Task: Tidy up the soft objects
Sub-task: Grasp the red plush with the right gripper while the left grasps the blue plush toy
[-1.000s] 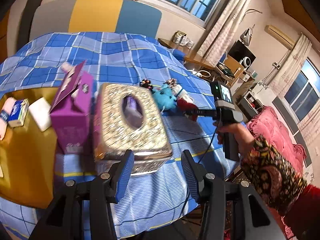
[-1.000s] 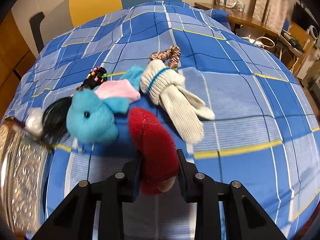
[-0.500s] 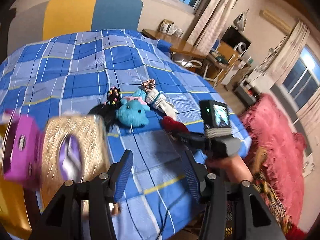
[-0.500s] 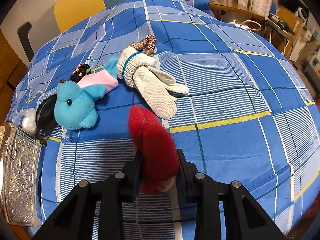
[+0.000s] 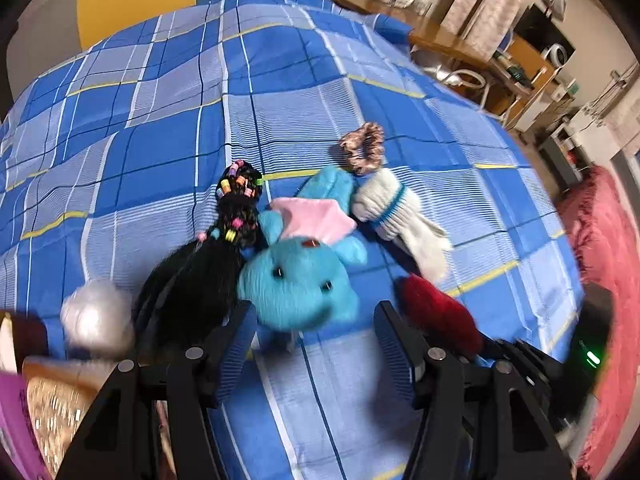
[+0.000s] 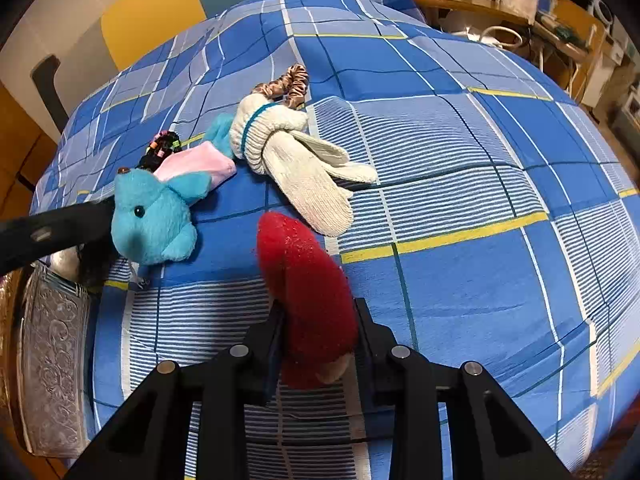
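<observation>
A blue plush animal (image 5: pixel 296 284) (image 6: pixel 152 224) lies on the blue checked bedspread (image 5: pixel 280 80). Beside it are a white knit glove (image 5: pixel 400 216) (image 6: pixel 304 172), a brown scrunchie (image 5: pixel 362 148) (image 6: pixel 288 84), a black beaded hairpiece (image 5: pixel 236 208) and a white pompom (image 5: pixel 96 316). My left gripper (image 5: pixel 313 312) hangs over the plush's near edge. Its jaws are opening and its pads touch nothing. One of its fingers (image 6: pixel 52 232) shows in the right wrist view. My right gripper (image 6: pixel 319 306) is shut on a red soft object (image 6: pixel 304 280) (image 5: pixel 436 316), to the right of the plush.
An embossed metallic tissue box (image 6: pixel 52 360) (image 5: pixel 52 408) stands left of the toys, with a purple box (image 5: pixel 12 428) at the frame's edge. A wooden desk (image 6: pixel 480 8) with cables lies beyond the bed. Pink fabric (image 5: pixel 600 240) lies past the bed's right edge.
My left gripper has swept right from over the tissue box to above the blue plush, tilting down, with its jaws wider. The right gripper still grips the red object and has barely shifted.
</observation>
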Demonstrator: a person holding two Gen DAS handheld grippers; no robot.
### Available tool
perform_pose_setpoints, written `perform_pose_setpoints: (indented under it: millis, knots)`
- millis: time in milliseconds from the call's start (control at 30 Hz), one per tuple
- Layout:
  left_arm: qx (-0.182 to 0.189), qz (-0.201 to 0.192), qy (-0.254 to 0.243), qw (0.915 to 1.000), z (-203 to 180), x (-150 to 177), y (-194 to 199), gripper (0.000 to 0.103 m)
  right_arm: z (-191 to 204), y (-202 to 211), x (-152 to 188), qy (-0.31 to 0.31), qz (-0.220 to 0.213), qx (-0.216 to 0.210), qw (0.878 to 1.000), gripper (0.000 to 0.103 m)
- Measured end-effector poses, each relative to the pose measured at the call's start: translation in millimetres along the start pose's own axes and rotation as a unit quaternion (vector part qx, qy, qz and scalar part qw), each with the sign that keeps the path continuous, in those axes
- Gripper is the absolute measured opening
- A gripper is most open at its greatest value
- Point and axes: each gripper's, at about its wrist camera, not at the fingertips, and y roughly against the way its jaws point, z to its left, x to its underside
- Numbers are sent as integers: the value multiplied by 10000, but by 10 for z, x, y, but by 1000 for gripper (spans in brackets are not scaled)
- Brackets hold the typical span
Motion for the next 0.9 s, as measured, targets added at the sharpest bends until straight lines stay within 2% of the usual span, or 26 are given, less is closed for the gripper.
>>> perform_pose_setpoints:
  millis: [100, 200, 233, 467, 667, 833, 900]
  knots:
    - [-281, 107, -224, 9993, -74, -96, -199, 62, -8, -11, -10, -62, 29, -65, 10000, 32]
    - [-344, 132, -371, 9986, -116, -146, -318, 63, 4, -13, -11, -69, 45, -103, 9999, 32]
    - [-476, 159, -420, 9979, -128, -156, -360, 65, 2, -15, -11, -93, 58, -165, 9998, 32]
    - [-837, 174, -428, 9954, -82, -132, -539, 67, 15, -25, -11, -112, 95, -242, 9996, 32]
    - [-761, -50, -333, 9965, -70, -61, -475, 52, -8, -36, -18, -172, 102, -301, 9993, 32]
    - [-373, -172, 209, 9989, 55, 17, -339, 49, -27, -35, -13, -226, 102, -346, 9991, 32]
    - [-347, -312, 218, 9987, 43, 46, -254, 49, -29, -38, -14, -225, 92, -351, 9991, 32]
